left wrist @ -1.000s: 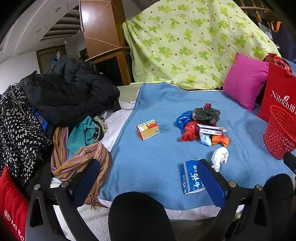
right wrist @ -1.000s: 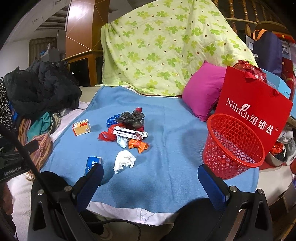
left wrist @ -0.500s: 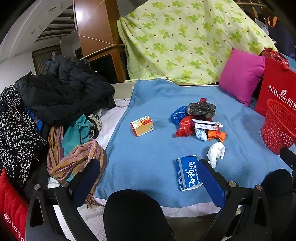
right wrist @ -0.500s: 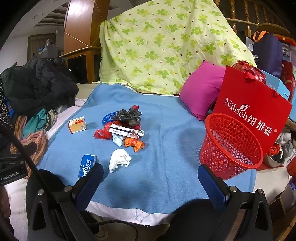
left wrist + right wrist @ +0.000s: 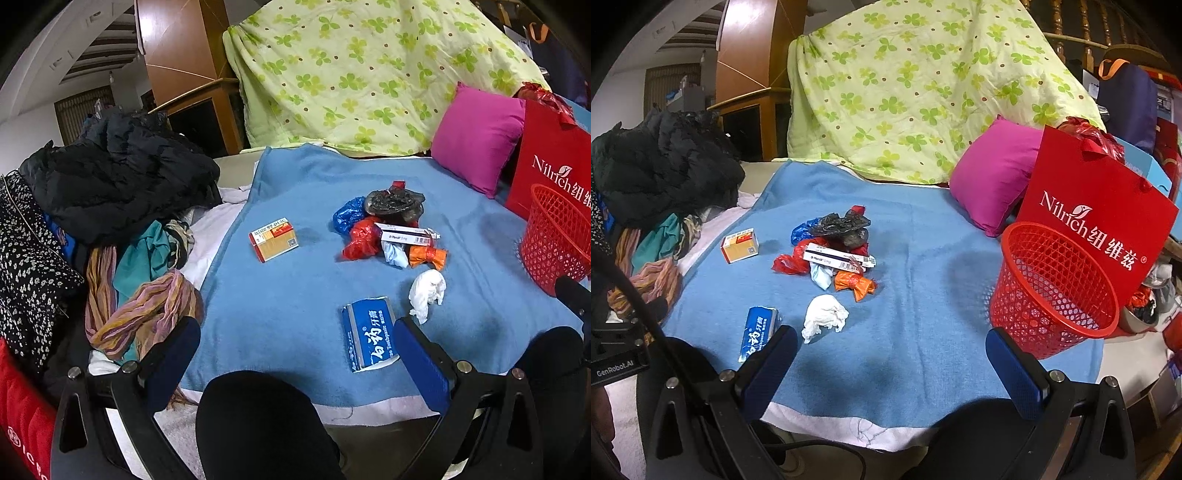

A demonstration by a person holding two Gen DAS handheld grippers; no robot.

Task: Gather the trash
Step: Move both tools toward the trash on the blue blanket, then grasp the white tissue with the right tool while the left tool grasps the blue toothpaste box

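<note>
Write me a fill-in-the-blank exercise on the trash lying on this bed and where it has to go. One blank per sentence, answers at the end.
1. The mesh wastebasket standing on the blue blanket is coloured ____.
2. The crumpled white tissue lies between the toothpaste box and the orange ____.
3. Both the left gripper and the right gripper have jaws that stand ____.
4. The pillow beside the red paper bag is ____.

Answers: red; wrapper; open; pink
</note>
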